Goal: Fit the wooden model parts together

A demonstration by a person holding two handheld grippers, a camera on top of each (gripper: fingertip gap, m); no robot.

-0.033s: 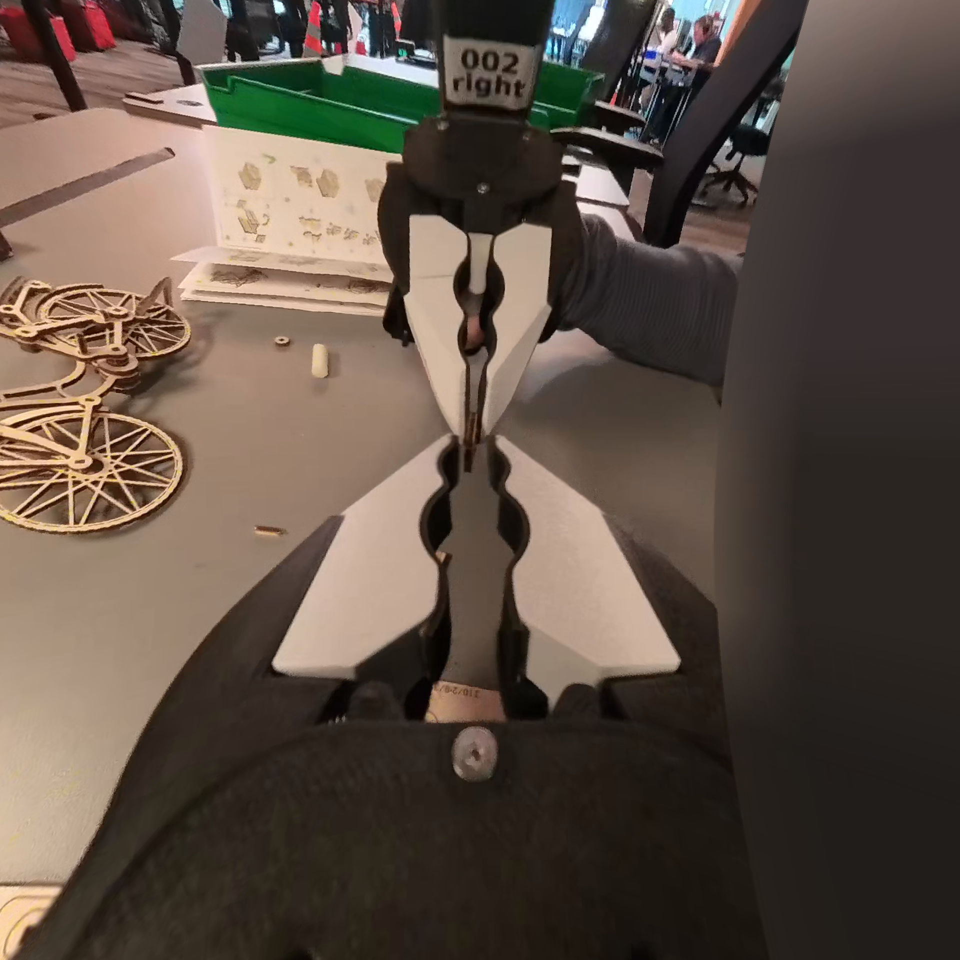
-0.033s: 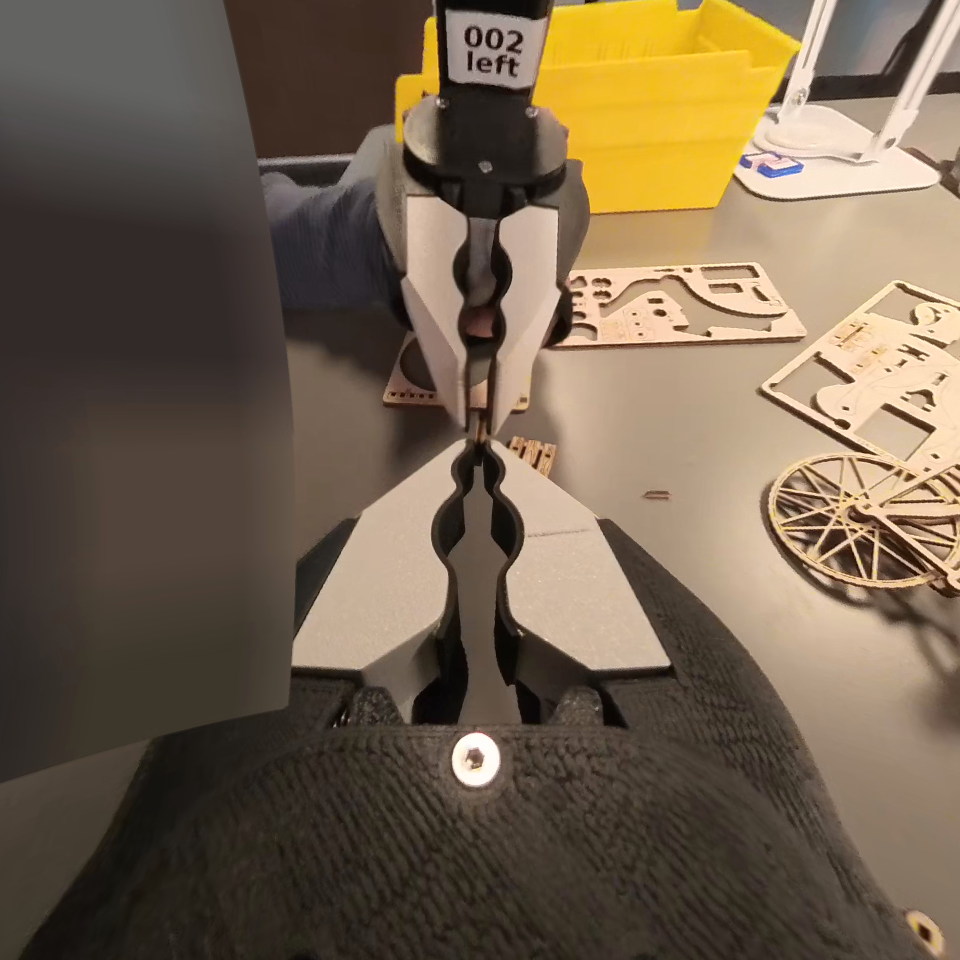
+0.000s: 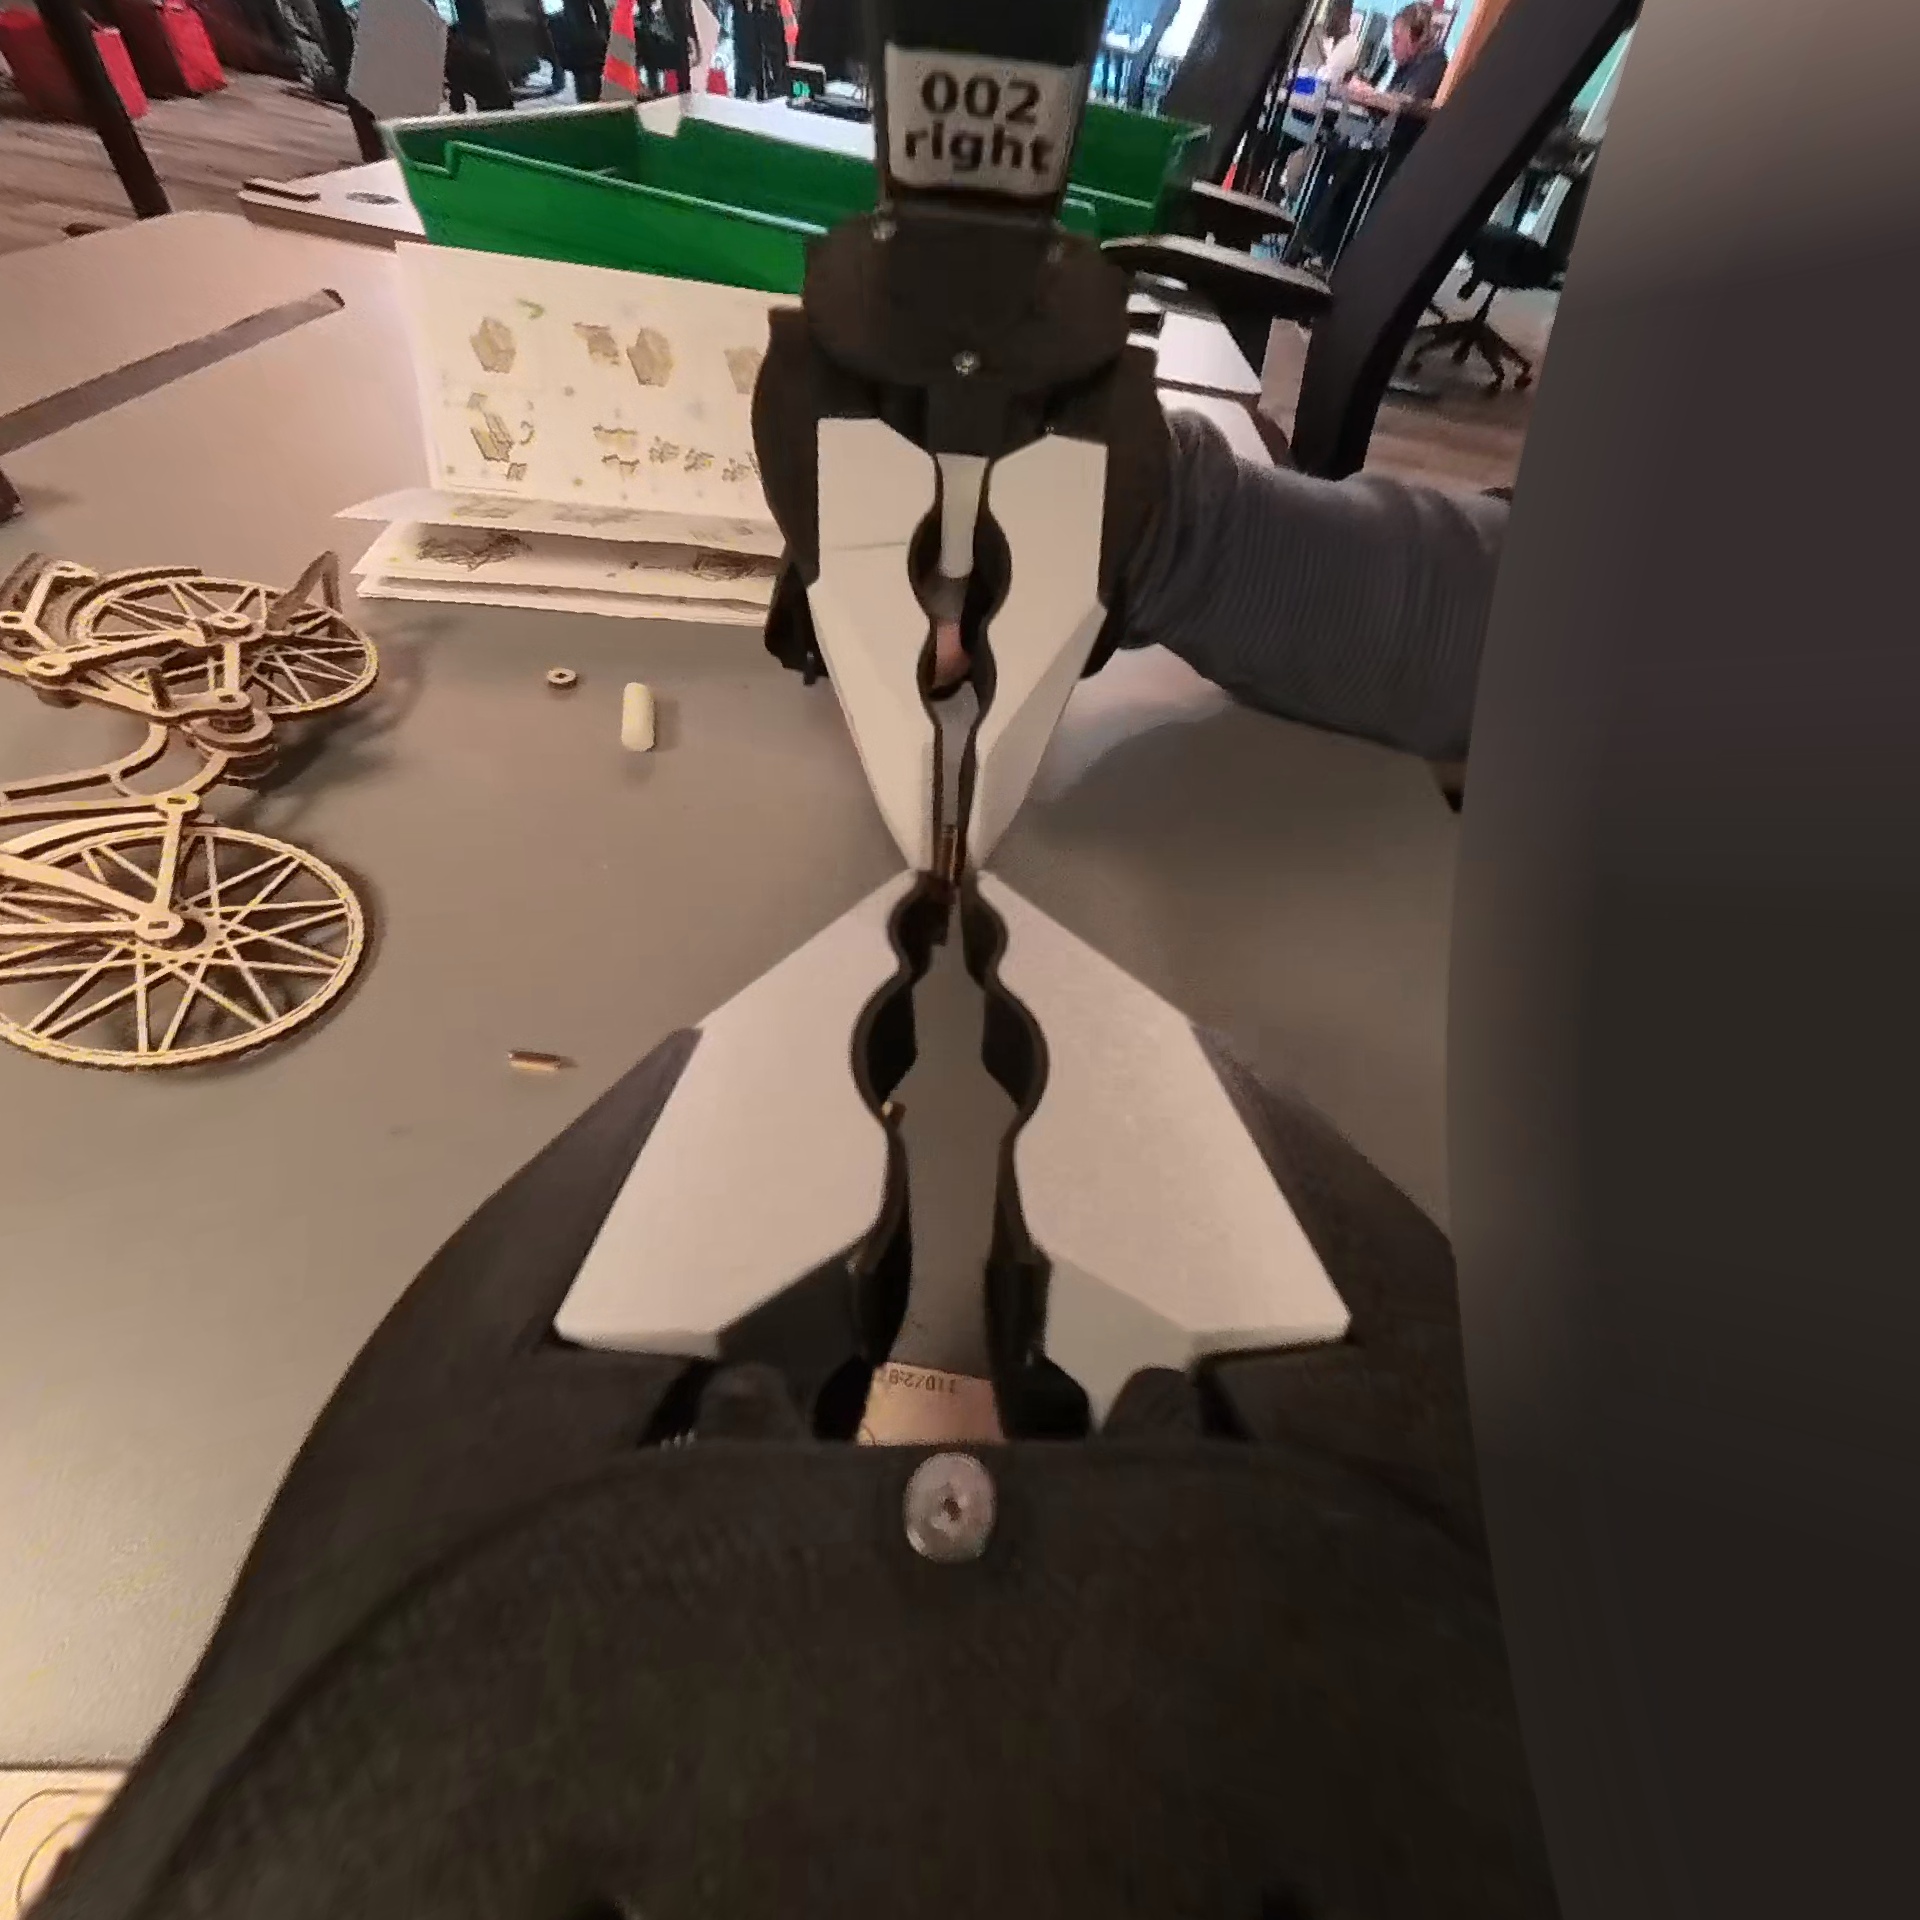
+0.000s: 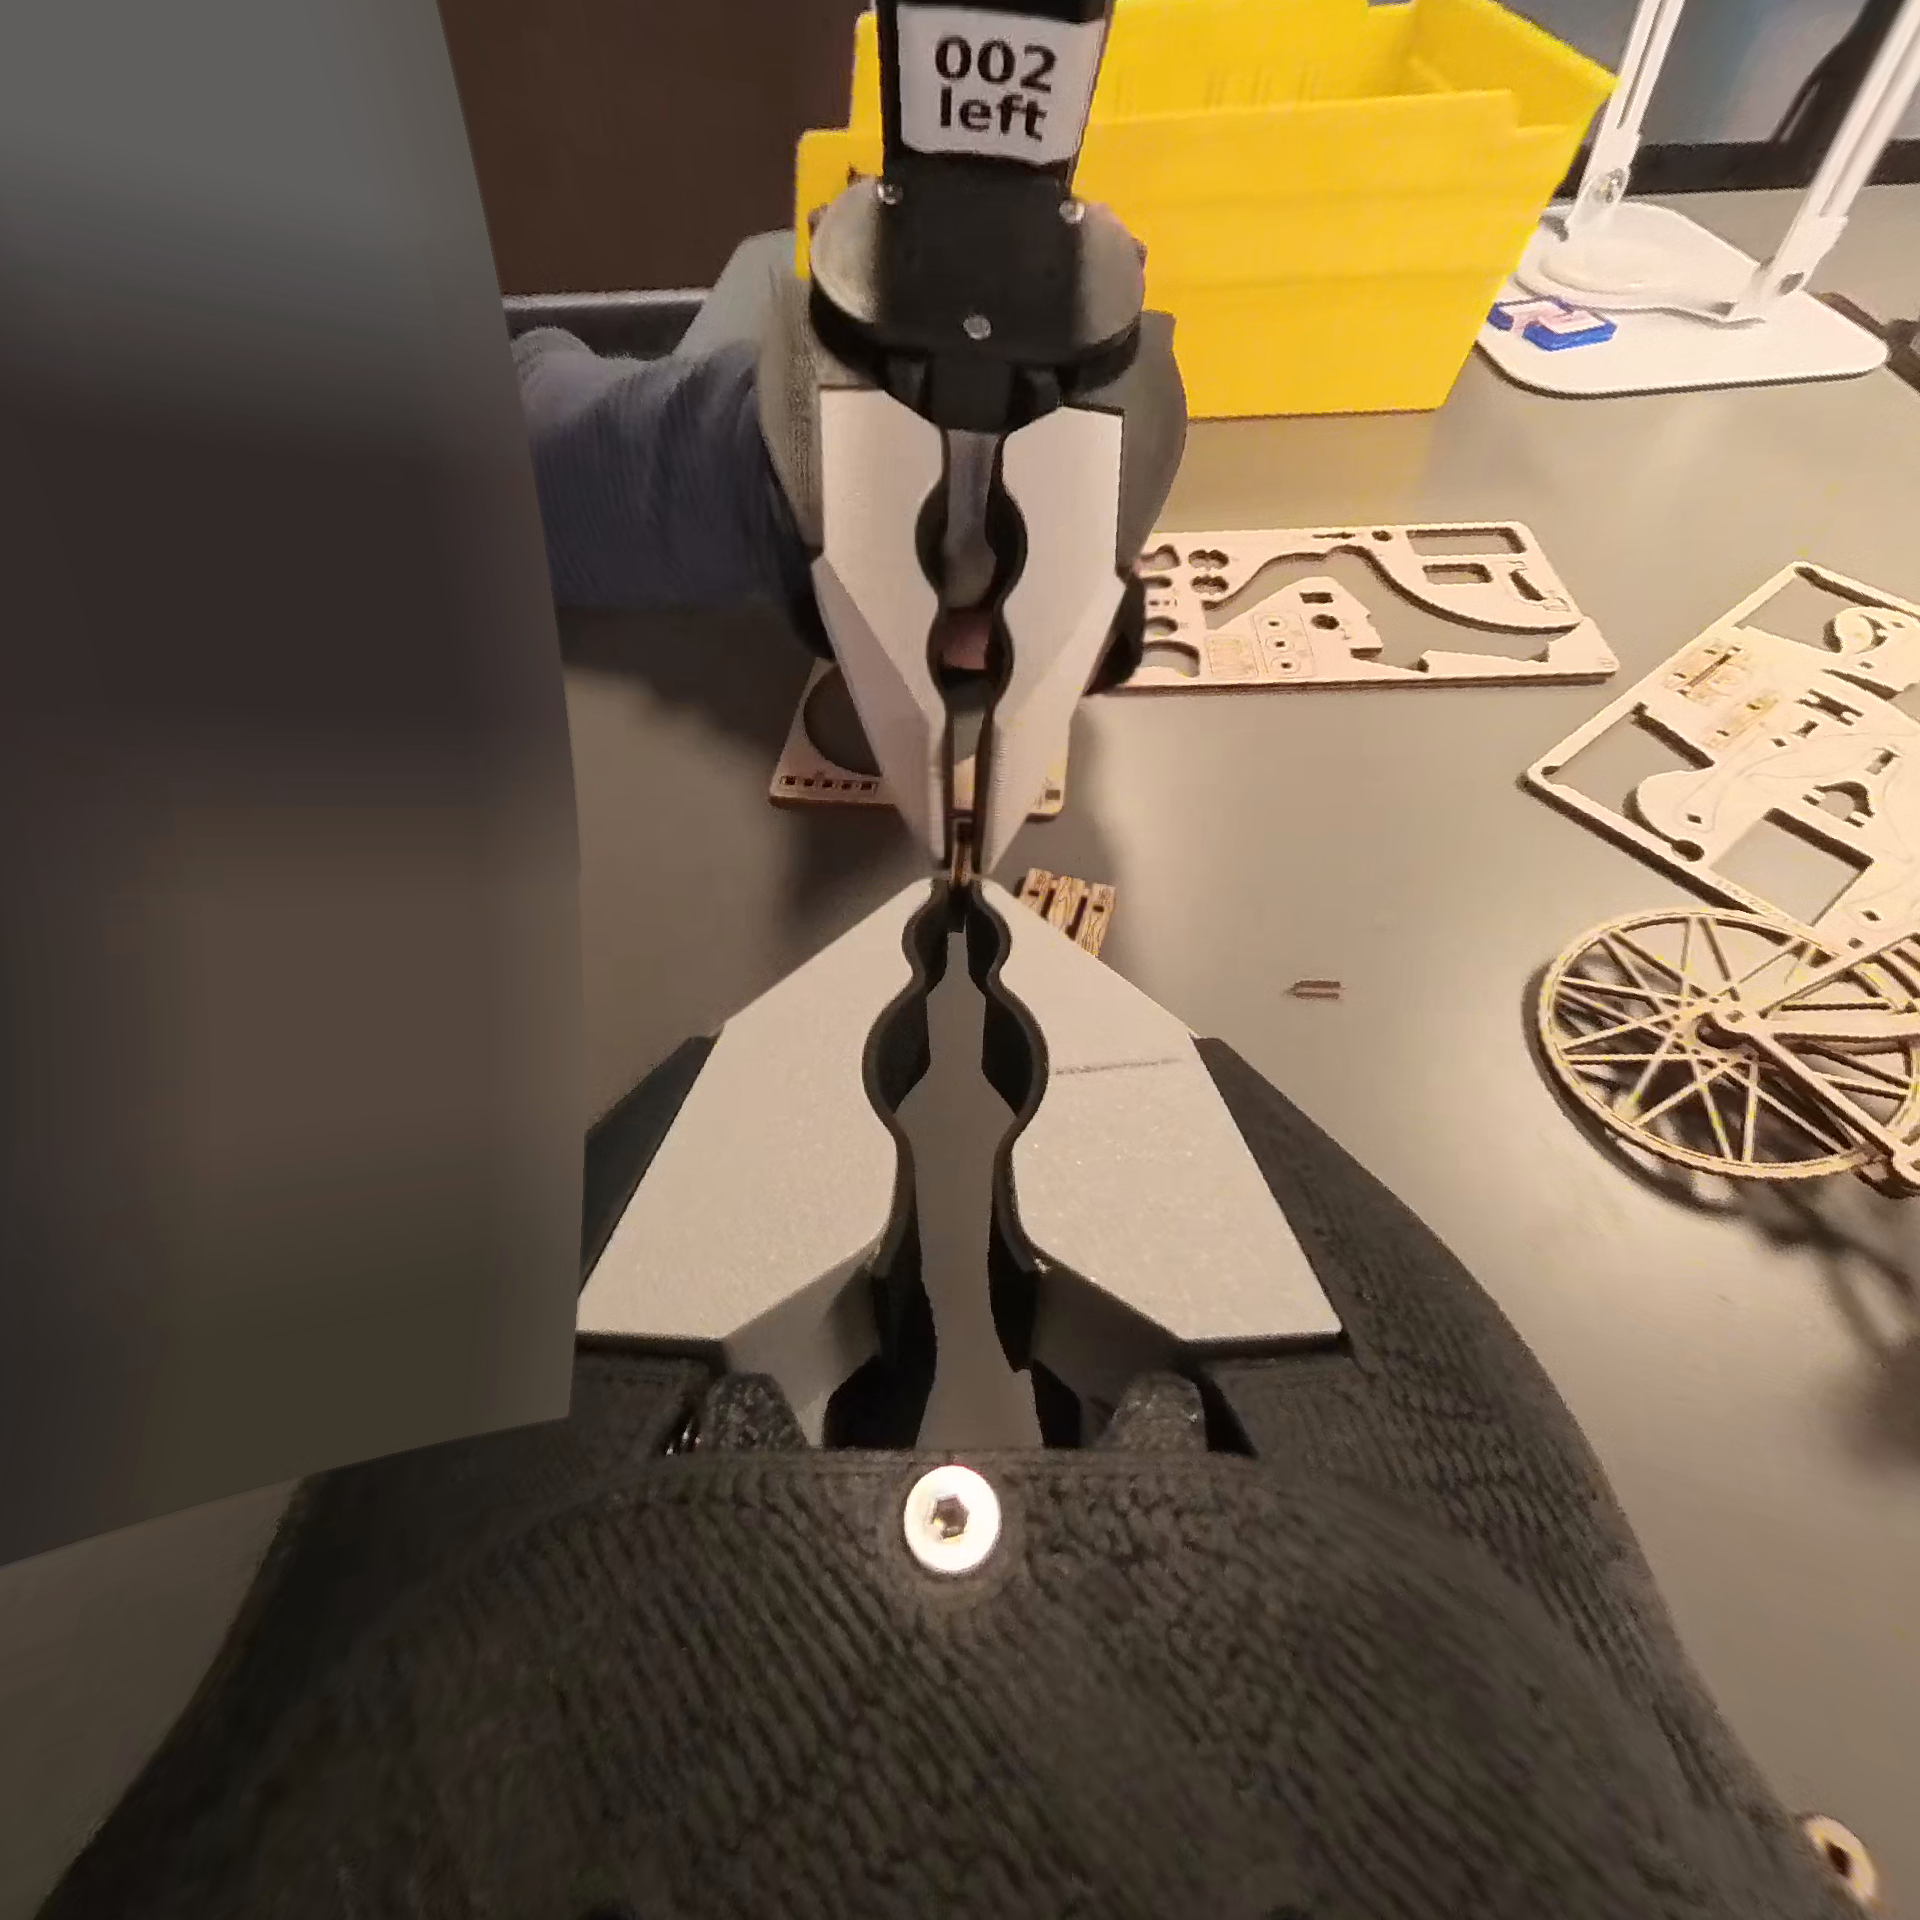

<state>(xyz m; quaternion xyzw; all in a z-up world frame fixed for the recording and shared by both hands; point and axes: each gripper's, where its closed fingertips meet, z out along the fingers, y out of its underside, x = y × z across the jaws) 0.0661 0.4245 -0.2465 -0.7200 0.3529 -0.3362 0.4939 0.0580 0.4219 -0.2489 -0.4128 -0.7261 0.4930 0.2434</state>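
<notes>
My left gripper [image 3: 943, 891] and my right gripper [image 4: 956, 894] meet tip to tip above the grey table [image 3: 623, 914], each pinched nearly closed on a small wooden part. The left one nips a thin piece [image 4: 962, 854] at its very tips; the right one nips another small piece [image 3: 948, 844], and the two pieces touch where the tips face each other. They are too small for me to tell their shapes or whether they have seated into one another.

Out to my left side lies the partly built wooden bicycle [image 3: 156, 914], flat on the table, its spoked wheel nearest. Near it sit a small wooden ring [image 3: 562, 678], a short white peg [image 3: 637, 715] and a tiny wooden sliver [image 3: 538, 1061]. Beyond them a stack of instruction sheets [image 3: 582, 499] rests before a green bin [image 3: 665, 208].

On the other side, punched-out wooden sheets [image 4: 1351, 613] lie flat, with a yellow bin [image 4: 1299, 239] behind and a white stand [image 4: 1704, 322] beside it.
</notes>
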